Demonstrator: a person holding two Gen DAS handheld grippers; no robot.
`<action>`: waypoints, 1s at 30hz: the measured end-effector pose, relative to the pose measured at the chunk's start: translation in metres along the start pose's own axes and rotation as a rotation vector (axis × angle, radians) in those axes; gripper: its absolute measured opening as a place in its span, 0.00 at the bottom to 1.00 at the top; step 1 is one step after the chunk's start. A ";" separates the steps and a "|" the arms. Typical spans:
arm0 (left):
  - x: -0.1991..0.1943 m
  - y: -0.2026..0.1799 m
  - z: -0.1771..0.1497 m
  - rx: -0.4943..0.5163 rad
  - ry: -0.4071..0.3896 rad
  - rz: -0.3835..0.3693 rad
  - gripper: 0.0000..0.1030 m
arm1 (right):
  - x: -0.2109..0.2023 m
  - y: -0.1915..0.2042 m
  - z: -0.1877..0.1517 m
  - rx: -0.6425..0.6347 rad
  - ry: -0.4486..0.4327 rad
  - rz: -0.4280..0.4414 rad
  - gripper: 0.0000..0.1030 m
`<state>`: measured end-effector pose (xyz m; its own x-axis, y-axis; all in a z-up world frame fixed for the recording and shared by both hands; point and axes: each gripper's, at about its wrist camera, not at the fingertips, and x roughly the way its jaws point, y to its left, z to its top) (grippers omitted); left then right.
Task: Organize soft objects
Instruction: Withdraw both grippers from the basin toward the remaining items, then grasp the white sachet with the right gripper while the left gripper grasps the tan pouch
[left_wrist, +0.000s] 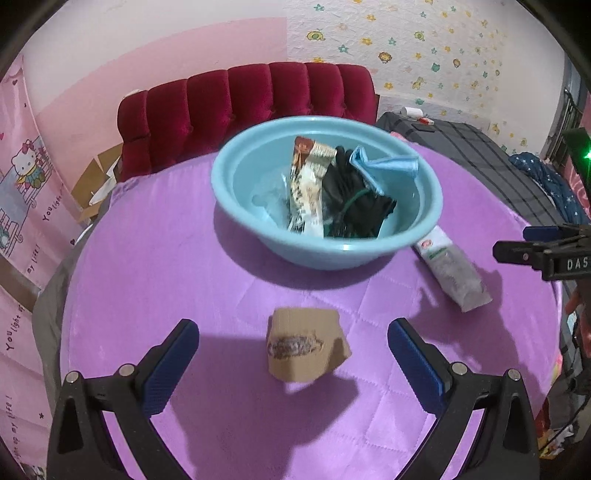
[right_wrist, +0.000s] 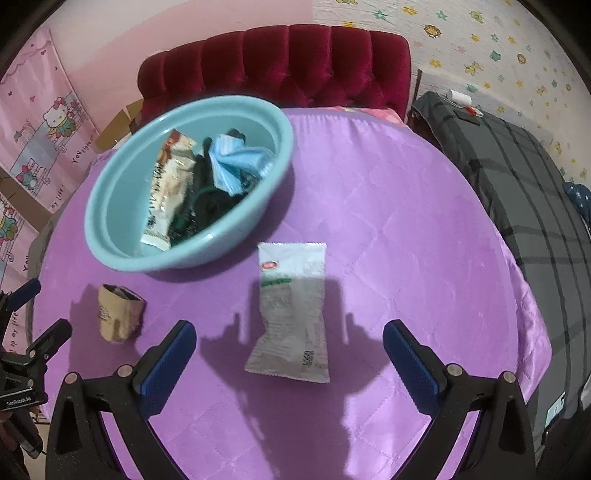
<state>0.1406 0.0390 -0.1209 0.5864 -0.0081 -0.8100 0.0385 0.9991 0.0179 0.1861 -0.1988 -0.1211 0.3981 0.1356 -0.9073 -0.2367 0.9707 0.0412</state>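
On the purple surface (left_wrist: 155, 258) two soft things are lying loose outside the basin (left_wrist: 236, 173) — a brown roll (left_wrist: 306, 343) and a white packet (right_wrist: 291, 314). Basin is already holding a snack wrapper (left_wrist: 308, 184), black gloves (left_wrist: 354, 199) and a blue mask (left_wrist: 388, 164), so it is evidently serving as the collecting place.

Left claw (left_wrist: 293, 354) is hovering over the roll, fingers spread wide and empty, one each side of it, not touching — lined up, it seems, for a straight pinch. Right claw (right_wrist: 290, 354) is doing the same over the packet: fingers wide apart, nothing held, packet lying lengthwise between them, its shadow falling across the near end.

Roll is sitting just in front of the basin; packet just beside its rim. Both are lying flat and separate, so each claw is getting its own target with no crowding. Judging by what is left out, these two are the last to go in.
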 end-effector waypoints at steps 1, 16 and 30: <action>0.003 0.000 -0.005 0.003 0.007 0.004 1.00 | 0.003 -0.002 -0.002 0.004 0.002 0.002 1.00; 0.033 -0.004 -0.048 -0.044 0.064 0.012 1.00 | 0.053 -0.005 -0.019 -0.009 0.048 0.006 1.00; 0.036 0.001 -0.046 -0.073 0.083 0.002 1.00 | 0.090 -0.009 -0.009 0.043 0.112 0.003 1.00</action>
<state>0.1249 0.0417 -0.1771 0.5172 -0.0057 -0.8559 -0.0234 0.9995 -0.0208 0.2165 -0.1973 -0.2067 0.2958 0.1178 -0.9480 -0.1987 0.9782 0.0595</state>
